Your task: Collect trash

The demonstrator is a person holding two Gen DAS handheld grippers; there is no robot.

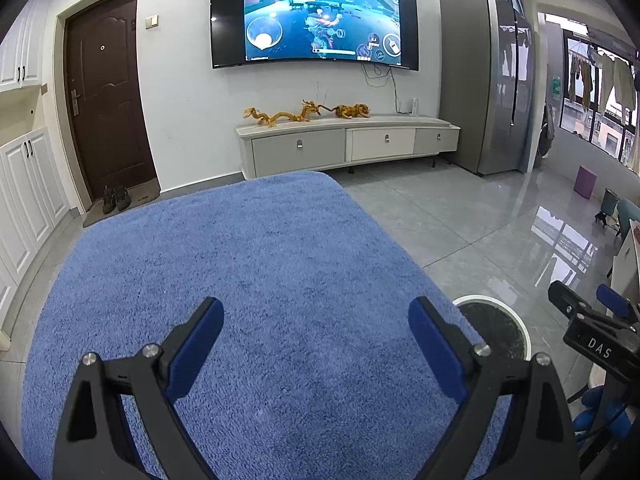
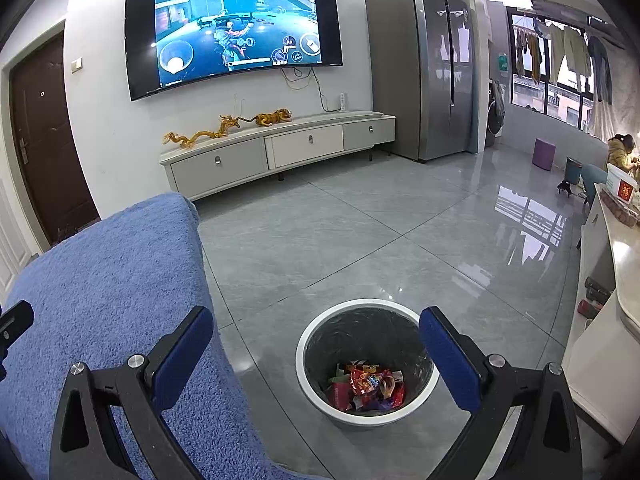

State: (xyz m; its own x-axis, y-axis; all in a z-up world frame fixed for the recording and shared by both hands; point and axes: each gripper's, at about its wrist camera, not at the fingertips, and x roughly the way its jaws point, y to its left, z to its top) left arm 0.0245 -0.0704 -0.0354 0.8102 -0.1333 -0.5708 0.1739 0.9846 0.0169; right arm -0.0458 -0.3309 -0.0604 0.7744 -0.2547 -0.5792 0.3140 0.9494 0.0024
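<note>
The left hand-held gripper [image 1: 316,330] hangs over a desk covered in blue fleece cloth [image 1: 248,280], its jaws spread wide with nothing between the blue pads [image 1: 196,354]. The cloth below it is bare blue pile.

The right hand-held gripper [image 2: 316,354] is likewise released, jaws wide apart and empty. Its left finger sits over the cloth's edge, its right finger over the bin. It shows at the right margin of the left wrist view.

The white-rimmed trash bin [image 2: 310,330] stands on the grey tiled floor [image 2: 360,240], just beside the desk's right side. It has a dark liner. Inside, at the bottom, lies a heap of coloured wrappers [image 2: 370,386], mostly red and orange.

Beyond: a wall-mounted television [image 2: 234,28] showing a game, a low cabinet [image 2: 280,150] with 3 drawers, and a grey refrigerator [image 2: 420,68].
</note>
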